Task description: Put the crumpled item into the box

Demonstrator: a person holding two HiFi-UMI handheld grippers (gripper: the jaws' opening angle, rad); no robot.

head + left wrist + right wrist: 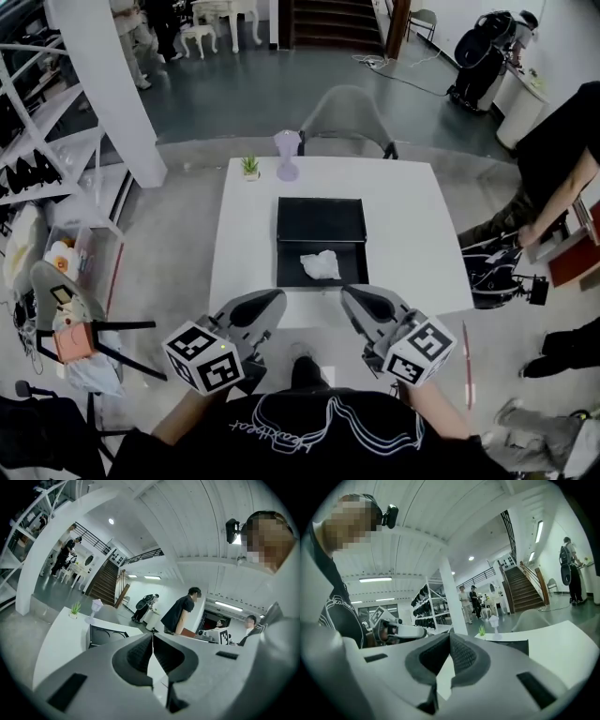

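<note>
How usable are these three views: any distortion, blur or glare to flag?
Head view: evenly lit and sharp, the white crumpled item clear against the black box, edges mildly bent. Left gripper view: heavy fisheye, dark corners, the shut left gripper close and soft. Right gripper view: same fisheye, the shut right gripper soft, ceiling light strips blown out.

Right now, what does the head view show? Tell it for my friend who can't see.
A crumpled white item lies in the near end of a black box on a white table. At the table's near edge, the left claw and right claw hover shut and empty.
</note>
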